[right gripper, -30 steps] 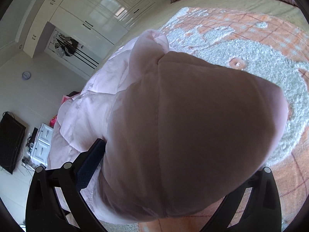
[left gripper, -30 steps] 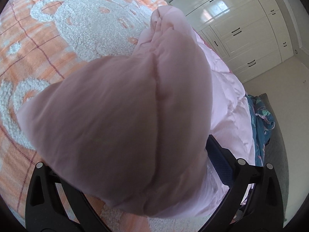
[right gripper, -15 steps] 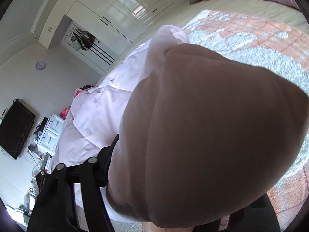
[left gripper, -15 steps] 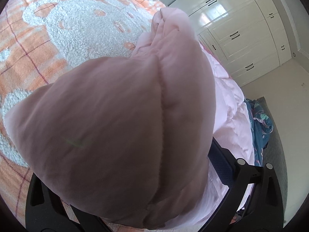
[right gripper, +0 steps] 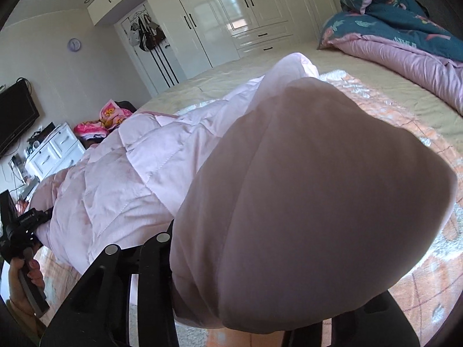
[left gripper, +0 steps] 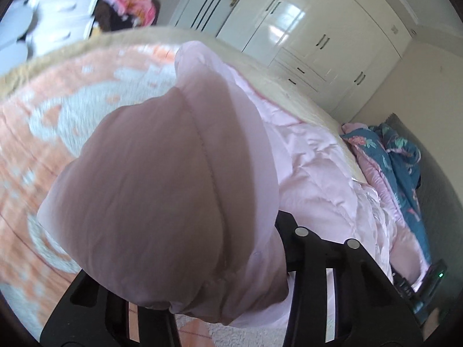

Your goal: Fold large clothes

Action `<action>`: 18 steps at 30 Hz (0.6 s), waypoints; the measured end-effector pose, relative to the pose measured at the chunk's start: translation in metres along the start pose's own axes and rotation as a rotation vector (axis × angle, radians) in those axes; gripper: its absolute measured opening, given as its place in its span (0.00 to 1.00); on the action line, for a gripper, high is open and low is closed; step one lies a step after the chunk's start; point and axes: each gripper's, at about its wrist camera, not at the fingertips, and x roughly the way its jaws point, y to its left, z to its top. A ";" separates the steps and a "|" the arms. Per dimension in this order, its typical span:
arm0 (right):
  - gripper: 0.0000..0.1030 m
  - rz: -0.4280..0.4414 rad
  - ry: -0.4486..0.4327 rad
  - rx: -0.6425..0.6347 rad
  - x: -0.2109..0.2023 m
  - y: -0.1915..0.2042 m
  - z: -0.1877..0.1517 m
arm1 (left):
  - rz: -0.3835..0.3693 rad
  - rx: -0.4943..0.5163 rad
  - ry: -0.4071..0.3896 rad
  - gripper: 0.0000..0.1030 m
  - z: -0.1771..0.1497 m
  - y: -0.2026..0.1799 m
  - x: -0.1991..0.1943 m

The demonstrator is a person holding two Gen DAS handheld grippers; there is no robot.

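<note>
A pale pink quilted down jacket (left gripper: 312, 167) lies on the bed and also shows in the right wrist view (right gripper: 130, 179). My left gripper (left gripper: 214, 297) is shut on a bulging fold of the jacket (left gripper: 162, 190), which hides its fingertips. My right gripper (right gripper: 249, 303) is shut on another bulging fold of the same jacket (right gripper: 312, 202), which fills the view. Both folds are lifted above the bed. The left gripper's body (right gripper: 20, 231) and the hand holding it show at the left edge of the right wrist view.
The bed carries an orange and white bear-pattern blanket (left gripper: 58, 121). A blue floral and pink duvet (right gripper: 405, 37) is heaped at the bed's far side. White wardrobes (right gripper: 231, 14) line the wall. A TV (right gripper: 14, 115) and white drawers (right gripper: 52, 150) stand at the left.
Both grippers have swung upward and turned with the jacket folds in them, so more of the room and wardrobes shows. The grips have not changed.
</note>
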 end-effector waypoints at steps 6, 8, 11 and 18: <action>0.33 -0.007 -0.054 -0.103 -0.034 0.033 0.007 | 0.036 0.128 -0.070 0.31 0.001 -0.028 -0.033; 0.33 0.001 -0.071 -0.135 -0.049 0.043 0.004 | 0.031 0.147 -0.083 0.31 0.001 -0.034 -0.044; 0.33 0.006 -0.070 -0.169 -0.064 0.051 -0.001 | 0.040 0.181 -0.091 0.31 -0.006 -0.040 -0.060; 0.33 0.007 -0.066 -0.167 -0.094 0.055 -0.024 | 0.051 0.203 -0.068 0.31 -0.027 -0.038 -0.089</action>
